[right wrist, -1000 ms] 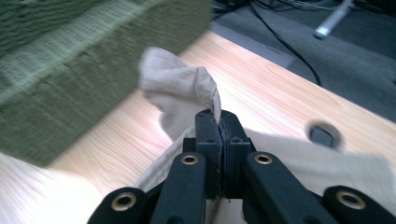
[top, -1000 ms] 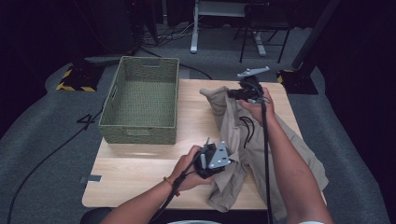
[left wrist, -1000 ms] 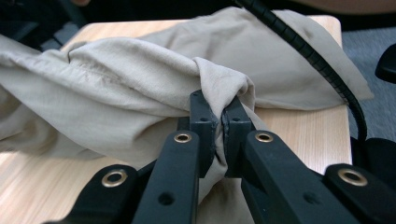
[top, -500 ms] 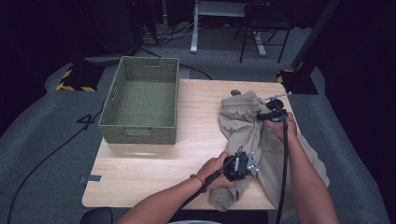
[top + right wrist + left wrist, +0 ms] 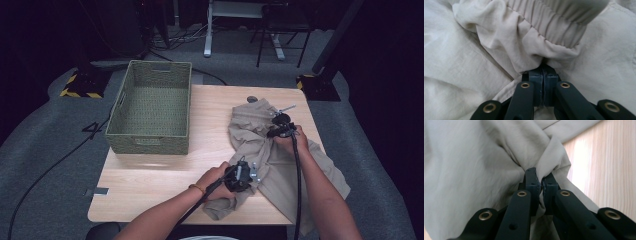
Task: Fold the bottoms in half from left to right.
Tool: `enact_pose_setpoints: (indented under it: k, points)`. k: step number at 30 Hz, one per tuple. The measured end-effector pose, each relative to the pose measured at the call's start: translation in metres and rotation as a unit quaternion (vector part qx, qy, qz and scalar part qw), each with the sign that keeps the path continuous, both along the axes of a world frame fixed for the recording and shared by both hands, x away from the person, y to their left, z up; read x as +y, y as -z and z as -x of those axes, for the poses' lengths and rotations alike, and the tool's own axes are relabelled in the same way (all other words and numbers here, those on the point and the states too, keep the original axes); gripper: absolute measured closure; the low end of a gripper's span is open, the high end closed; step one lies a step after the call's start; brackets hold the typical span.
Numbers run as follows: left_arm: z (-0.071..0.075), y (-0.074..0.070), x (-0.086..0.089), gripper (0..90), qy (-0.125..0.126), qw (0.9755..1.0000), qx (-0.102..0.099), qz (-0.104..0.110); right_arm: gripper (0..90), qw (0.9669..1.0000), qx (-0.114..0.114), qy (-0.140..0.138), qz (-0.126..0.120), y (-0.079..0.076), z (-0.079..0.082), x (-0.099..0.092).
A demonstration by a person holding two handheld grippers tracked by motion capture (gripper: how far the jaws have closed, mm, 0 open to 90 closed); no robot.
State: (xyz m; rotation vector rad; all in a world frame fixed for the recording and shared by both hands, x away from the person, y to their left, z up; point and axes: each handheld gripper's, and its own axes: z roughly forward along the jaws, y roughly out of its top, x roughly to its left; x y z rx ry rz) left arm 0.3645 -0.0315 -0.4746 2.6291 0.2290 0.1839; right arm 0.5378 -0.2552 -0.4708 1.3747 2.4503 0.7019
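A beige garment [image 5: 280,165] lies crumpled on the right half of the wooden table [image 5: 165,175], one part hanging over the right edge. My left gripper [image 5: 245,176] sits low at the garment's near left side, shut on a bunched fold of the beige garment [image 5: 544,157]. My right gripper [image 5: 278,125] is at the garment's far side, shut on the beige garment [image 5: 524,47] just below an elastic gathered cuff or waistband [image 5: 549,20]. Both pairs of jaws are pressed together with cloth pinched between them.
A green woven basket [image 5: 152,107] stands empty on the table's far left. A small dark round object [image 5: 252,99] lies at the table's far edge beyond the garment. Cables run over the grey carpet [image 5: 50,165], and table legs stand behind.
Both grippers have come down and shifted right with the garment. The cloth, lifted and bunched a second ago, now lies lower and more spread on the table.
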Motion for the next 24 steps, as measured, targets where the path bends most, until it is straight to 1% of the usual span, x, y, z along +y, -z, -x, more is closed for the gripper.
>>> enact_pose_setpoints:
  k: [1, 3, 5, 7, 8, 10, 12, 13, 14, 15, 16, 17, 19, 20, 21, 22, 23, 24]
  points:
    - [0.000, 0.000, 0.010, 86.9, -0.004, 1.0000, -0.001, -0.005, 88.8, 1.0000, 0.002, -0.002, -0.004, 0.000, 0.001, 0.005]
    - [0.000, 0.000, 0.032, 87.0, -0.021, 0.9998, -0.002, -0.005, 88.6, 0.9998, 0.009, -0.013, -0.011, 0.000, 0.003, 0.017]
    - [-0.001, -0.001, 0.053, 87.0, -0.038, 0.9992, -0.007, -0.013, 88.5, 0.9996, 0.013, -0.016, -0.019, 0.001, 0.004, 0.029]
    - [-0.002, -0.001, 0.072, 87.0, -0.057, 0.9983, -0.005, -0.014, 88.5, 0.9995, 0.014, -0.026, -0.015, 0.000, 0.005, 0.043]
    - [-0.002, -0.001, 0.080, 87.0, -0.067, 0.9976, -0.004, -0.015, 88.5, 0.9995, 0.013, -0.026, -0.014, 0.000, 0.006, 0.050]
    - [-0.003, -0.002, 0.092, 87.0, -0.079, 0.9965, -0.011, -0.025, 88.6, 0.9993, 0.011, -0.029, -0.019, 0.000, 0.007, 0.063]
    - [-0.003, -0.002, 0.101, 87.1, -0.090, 0.9953, -0.019, -0.032, 88.7, 0.9992, 0.009, -0.030, -0.025, 0.000, 0.008, 0.072]
    - [-0.003, -0.002, 0.104, 87.2, -0.093, 0.9950, -0.021, -0.031, 88.8, 0.9991, 0.003, -0.031, -0.029, -0.002, 0.009, 0.077]
    - [-0.003, -0.004, 0.107, 87.2, -0.100, 0.9947, -0.012, -0.019, 88.8, 0.9990, 0.000, -0.032, -0.032, -0.003, 0.009, 0.079]
    - [-0.003, -0.007, 0.108, 87.2, -0.100, 0.9950, 0.000, 0.001, 88.8, 0.9988, -0.006, -0.034, -0.036, -0.007, 0.008, 0.082]
    - [-0.002, -0.011, 0.108, 87.3, -0.099, 0.9949, 0.003, 0.016, 88.8, 0.9985, -0.013, -0.034, -0.041, -0.012, 0.007, 0.083]
    - [-0.001, -0.017, 0.105, 87.3, -0.093, 0.9951, 0.002, 0.035, 88.8, 0.9982, -0.017, -0.034, -0.047, -0.016, 0.006, 0.082]
    - [0.004, -0.037, 0.096, 87.3, -0.076, 0.9942, -0.003, 0.075, 88.7, 0.9973, -0.030, -0.032, -0.059, -0.029, 0.002, 0.079]
    - [0.007, -0.047, 0.089, 87.3, -0.066, 0.9931, -0.009, 0.097, 88.7, 0.9964, -0.036, -0.035, -0.067, -0.036, 0.000, 0.077]
    - [0.010, -0.060, 0.078, 87.3, -0.055, 0.9905, -0.019, 0.125, 88.7, 0.9961, -0.042, -0.032, -0.071, -0.044, -0.001, 0.074]
    - [0.012, -0.069, 0.071, 87.2, -0.049, 0.9890, -0.025, 0.137, 88.7, 0.9955, -0.050, -0.030, -0.074, -0.052, -0.004, 0.070]
    - [0.014, -0.079, 0.060, 87.2, -0.039, 0.9866, -0.039, 0.153, 88.6, 0.9952, -0.054, -0.030, -0.076, -0.057, -0.005, 0.068]
    - [0.015, -0.090, 0.046, 87.1, -0.037, 0.9831, -0.053, 0.171, 88.6, 0.9949, -0.061, -0.030, -0.075, -0.064, -0.006, 0.064]
